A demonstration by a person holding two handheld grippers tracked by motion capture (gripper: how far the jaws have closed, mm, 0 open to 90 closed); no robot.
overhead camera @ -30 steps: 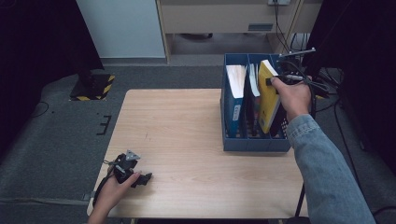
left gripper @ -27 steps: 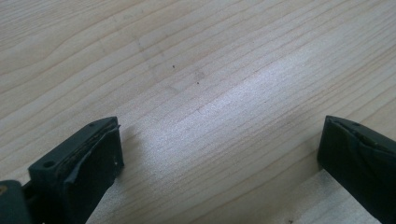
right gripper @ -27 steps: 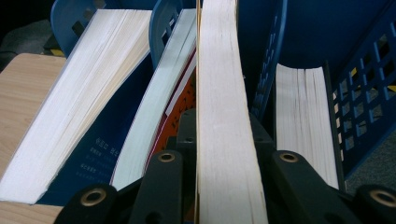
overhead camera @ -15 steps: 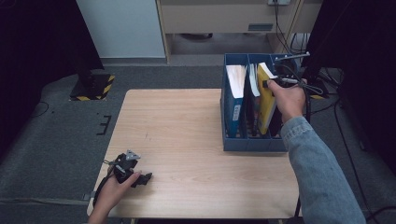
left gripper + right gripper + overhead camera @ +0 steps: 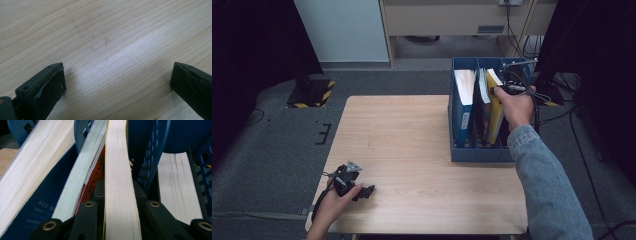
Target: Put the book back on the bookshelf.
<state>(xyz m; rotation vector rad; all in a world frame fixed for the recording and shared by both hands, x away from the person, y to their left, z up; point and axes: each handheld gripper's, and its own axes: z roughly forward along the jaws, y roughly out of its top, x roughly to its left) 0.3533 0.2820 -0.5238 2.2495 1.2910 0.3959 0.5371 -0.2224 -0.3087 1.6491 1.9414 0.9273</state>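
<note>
Yellow book [image 5: 495, 107] in blue rack [image 5: 457, 152], clamped by right tool [image 5: 504, 90]; left tool [image 5: 117, 82] wide open.

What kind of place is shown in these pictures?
Probably a lab or recording room in an office. A light wooden table stands on grey carpet, a blue plastic file rack holds books, loose black cables trail nearby, and black curtains hang around.

dim dark surroundings, soft glare on wood — slight blur
</note>
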